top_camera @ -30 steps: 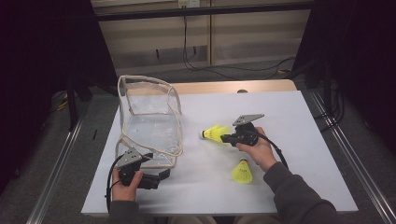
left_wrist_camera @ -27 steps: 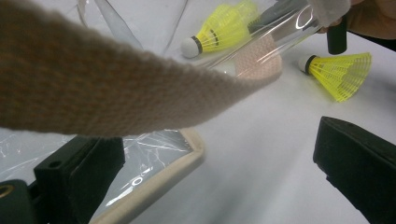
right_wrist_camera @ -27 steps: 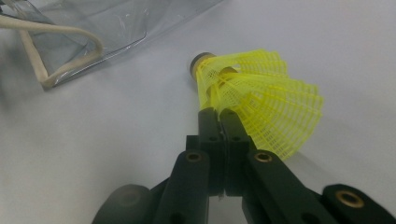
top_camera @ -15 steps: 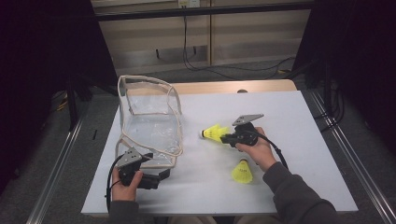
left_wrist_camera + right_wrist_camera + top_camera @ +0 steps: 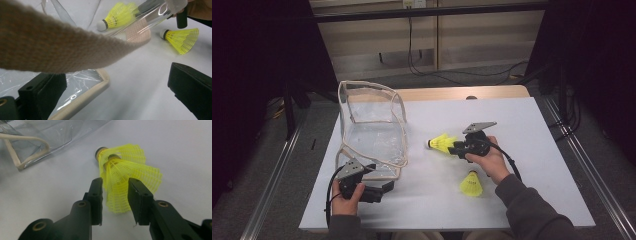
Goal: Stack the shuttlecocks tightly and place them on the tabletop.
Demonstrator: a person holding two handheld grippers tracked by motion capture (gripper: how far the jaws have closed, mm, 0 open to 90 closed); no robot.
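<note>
right gripper [image 5: 115,195] – fingers spread, just opening around yellow mesh shuttlecock [image 5: 127,175] | left gripper [image 5: 117,90] fingers spread beside clear plastic bag [image 5: 372,135] | re-pinch skirt gently – lift toward bag

right gripper [image 5: 115,195] jaws have just been opening, pads now parted either side of the crushed skirt of the yellow shuttlecock [image 5: 125,170] that lies on the white table [image 5: 187,150], net between them, whether they press on it I can't tell.
</note>
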